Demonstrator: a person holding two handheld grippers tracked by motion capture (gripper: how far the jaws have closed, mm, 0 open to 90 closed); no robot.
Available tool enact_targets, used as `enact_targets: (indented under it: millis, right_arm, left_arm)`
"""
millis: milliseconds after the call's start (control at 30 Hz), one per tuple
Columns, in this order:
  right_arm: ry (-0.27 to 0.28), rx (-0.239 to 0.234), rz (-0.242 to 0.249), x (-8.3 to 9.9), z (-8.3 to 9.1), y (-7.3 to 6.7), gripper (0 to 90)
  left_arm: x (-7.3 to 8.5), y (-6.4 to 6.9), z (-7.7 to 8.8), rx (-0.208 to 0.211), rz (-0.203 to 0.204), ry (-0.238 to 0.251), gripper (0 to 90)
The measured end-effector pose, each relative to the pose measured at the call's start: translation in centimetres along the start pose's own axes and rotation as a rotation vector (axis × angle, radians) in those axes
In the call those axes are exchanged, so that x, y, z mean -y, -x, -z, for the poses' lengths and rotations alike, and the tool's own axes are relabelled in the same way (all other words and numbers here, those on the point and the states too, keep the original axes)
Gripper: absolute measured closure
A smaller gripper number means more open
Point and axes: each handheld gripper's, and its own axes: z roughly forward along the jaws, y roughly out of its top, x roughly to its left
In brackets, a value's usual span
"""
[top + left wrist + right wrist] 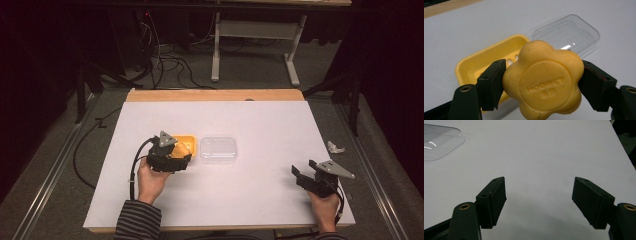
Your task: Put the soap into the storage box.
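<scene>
- Soap (544, 82), a yellow flower-shaped bar with a stamped round centre, is pinched between the jaws of the left gripper (541, 85); each black pad presses on one side of it, and it hangs clear of the white surface (250, 200).
- Seen from the left gripper view, the bar sits in front of and above the near end of the yellow soap dish (477, 65), not inside it. Whether it is on its way in or out cannot be told from this moment.
- In the high view the left gripper (167, 152) is over the near edge of the yellow soap dish (192, 140), with the person's left hand (150, 180) behind it.
- A clear lid (218, 149) lies flat on the surface just beside the dish, on its right, so the dish stands uncovered.
- The right gripper (302, 176) rests well apart at the near right of the surface; its jaws are spread wide with nothing between them, as the right gripper view (539, 200) shows.
- Judged as packing the soap: the pick-up is done, the bar is almost over the dish.
- Left to do: lower the bar into the tray, let go, then fetch the lid and set it on top, likely a job for the idle right gripper.
</scene>
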Motion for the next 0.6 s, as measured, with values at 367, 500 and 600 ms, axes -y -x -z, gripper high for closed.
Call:
enact_targets:
  millis: [367, 500, 600]
  right_arm:
    - [0.001, -0.002, 0.0, 0.0, 0.0, 0.0, 27.6]
    - [0.003, 0.0, 0.001, 0.0, 0.0, 0.0, 27.7]
    - [0.002, -0.001, 0.002, 0.0, 0.0, 0.0, 27.6]
  left_arm:
    - [-0.2, -0.9, 0.0, -0.043, 0.026, 0.009, 27.5]
    - [-0.6, -1.3, -0.1, -0.059, 0.022, 0.002, 27.6]
    - [-0.9, -1.5, -0.1, -0.061, 0.026, -0.005, 27.6]
